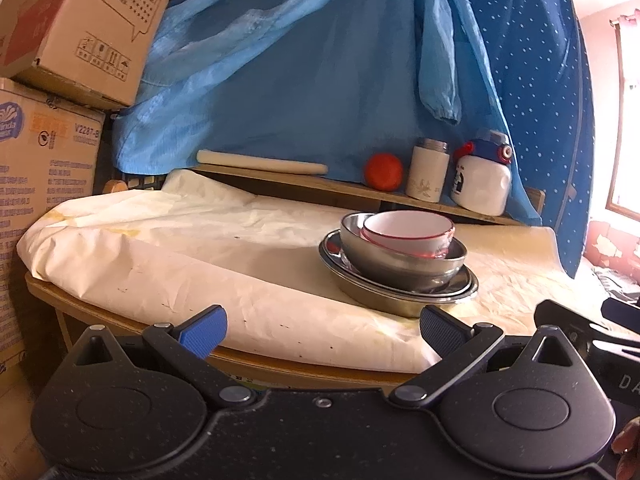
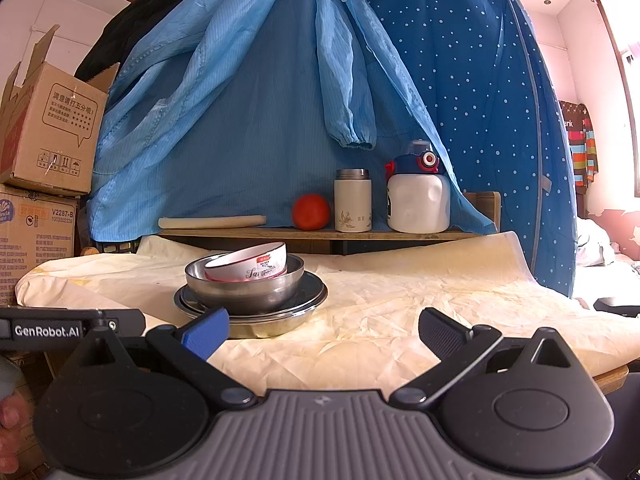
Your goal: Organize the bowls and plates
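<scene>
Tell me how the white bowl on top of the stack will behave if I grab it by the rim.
The white bowl sits tilted and loose in the metal bowl, so it will probably rock or slide when touched. It looks glazed, so likely slippery and chippable. Both the left gripper and the right gripper are open and clear of it.

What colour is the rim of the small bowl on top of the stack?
Red, on a white bowl; it shows best in the left wrist view.
</scene>
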A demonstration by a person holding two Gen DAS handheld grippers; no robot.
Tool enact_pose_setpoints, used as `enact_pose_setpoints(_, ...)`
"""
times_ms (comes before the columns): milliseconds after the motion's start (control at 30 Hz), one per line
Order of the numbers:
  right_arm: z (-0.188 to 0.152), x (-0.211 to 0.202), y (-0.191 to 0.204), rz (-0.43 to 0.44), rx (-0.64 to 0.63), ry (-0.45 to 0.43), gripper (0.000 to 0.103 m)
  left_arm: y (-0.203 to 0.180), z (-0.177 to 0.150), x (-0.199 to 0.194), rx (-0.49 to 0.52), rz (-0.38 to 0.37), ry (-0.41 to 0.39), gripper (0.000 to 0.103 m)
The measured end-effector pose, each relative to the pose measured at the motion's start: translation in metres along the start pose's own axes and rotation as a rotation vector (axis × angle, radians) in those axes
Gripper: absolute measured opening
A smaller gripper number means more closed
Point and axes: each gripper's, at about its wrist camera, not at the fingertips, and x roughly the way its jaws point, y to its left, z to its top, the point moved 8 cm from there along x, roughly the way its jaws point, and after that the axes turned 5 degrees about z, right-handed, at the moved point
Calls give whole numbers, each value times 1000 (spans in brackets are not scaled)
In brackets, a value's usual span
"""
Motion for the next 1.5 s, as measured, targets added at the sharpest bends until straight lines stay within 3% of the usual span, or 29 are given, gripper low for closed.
enact_pose_setpoints(1500, -3, 1, 1, 6, 4, 9, 103, -1, -1, 0, 19, -11, -1, 102)
